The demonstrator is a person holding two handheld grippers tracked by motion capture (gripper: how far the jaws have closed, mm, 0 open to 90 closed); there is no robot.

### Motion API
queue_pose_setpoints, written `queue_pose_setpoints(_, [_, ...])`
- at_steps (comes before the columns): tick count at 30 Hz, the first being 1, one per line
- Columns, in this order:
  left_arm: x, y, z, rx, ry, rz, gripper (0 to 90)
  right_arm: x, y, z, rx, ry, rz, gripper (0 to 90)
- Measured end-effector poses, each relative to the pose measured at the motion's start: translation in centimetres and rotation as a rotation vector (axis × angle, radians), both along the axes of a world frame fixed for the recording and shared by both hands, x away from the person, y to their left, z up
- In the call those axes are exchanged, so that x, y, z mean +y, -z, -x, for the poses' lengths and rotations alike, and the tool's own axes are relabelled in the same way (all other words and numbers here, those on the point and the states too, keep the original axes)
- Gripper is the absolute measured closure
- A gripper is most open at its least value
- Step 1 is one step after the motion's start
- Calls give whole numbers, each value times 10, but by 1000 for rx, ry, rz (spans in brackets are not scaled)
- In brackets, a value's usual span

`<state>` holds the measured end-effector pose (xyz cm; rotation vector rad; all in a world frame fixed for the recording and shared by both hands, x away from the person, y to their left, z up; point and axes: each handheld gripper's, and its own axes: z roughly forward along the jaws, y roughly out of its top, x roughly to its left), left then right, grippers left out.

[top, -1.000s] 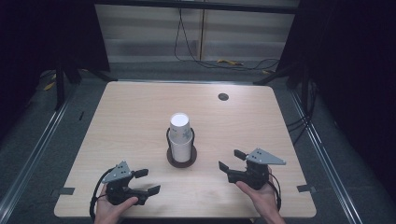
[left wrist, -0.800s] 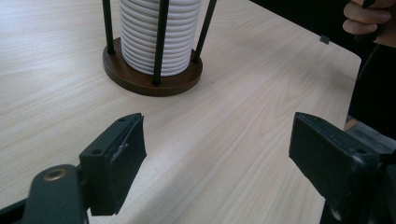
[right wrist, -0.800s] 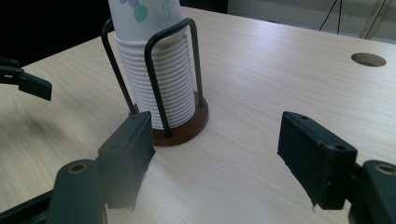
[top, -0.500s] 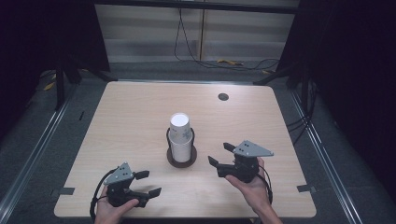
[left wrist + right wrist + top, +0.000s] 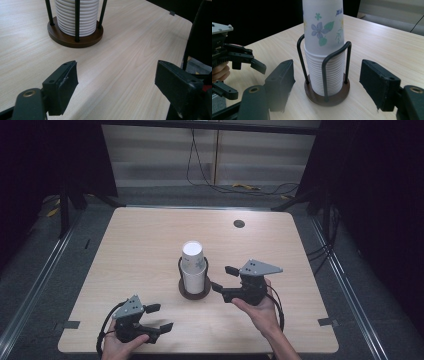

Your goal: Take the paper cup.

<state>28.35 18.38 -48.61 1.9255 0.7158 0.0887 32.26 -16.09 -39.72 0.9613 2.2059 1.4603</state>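
Note:
A stack of white paper cups [image 5: 193, 265], upside down with a flower print on the top one [image 5: 323, 30], stands in a black wire holder on a round brown base [image 5: 194, 292] mid-table. My right gripper [image 5: 221, 277] is held just right of the holder, open. Its jaws have just been closing a little, and the stack stands ahead of them, untouched [image 5: 327, 75]. My left gripper [image 5: 164, 316] rests near the table's front left, open and holding nothing [image 5: 116, 75]. It points toward the holder's base [image 5: 75, 37].
The light wooden table [image 5: 140, 240] has a small dark grommet hole [image 5: 239, 224] at the back right. Metal rails run along the floor on both sides, and cables lie behind the far edge. The left gripper [image 5: 243, 78] appears at the left of the right gripper view.
My right gripper has moved left toward the cup holder and risen a little. The left gripper has stayed where it was.

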Motion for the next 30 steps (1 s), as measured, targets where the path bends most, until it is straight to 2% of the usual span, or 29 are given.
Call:
queue_pose_setpoints(4, [1, 0, -1, 3, -7, 4, 185, 3, -7, -4, -27, 12, -13, 316])
queue_pose_setpoints(8, [1, 0, -1, 4, -8, 4, 185, 7, -11, -9, -29, -2, -15, 298])
queue_pose_setpoints(9, [1, 0, 0, 4, -8, 7, 185, 9, -14, -11, -16, -21, -10, 289])
queue_pose_setpoints(18, [2, 0, 0, 5, -12, 1, 185, 17, -24, -27, 15, -53, 22, 222])
queue_pose_setpoints(22, [2, 2, 0, 12, -16, 3, 185, 22, -28, -33, 18, -59, 35, 241])
queue_pose_setpoints(28, [4, 1, 1, 8, -20, 2, 185, 35, -32, -52, 61, -104, 68, 241])
queue_pose_setpoints(30, [5, 1, 1, 11, -22, 2, 185, 40, -33, -58, 70, -116, 95, 229])
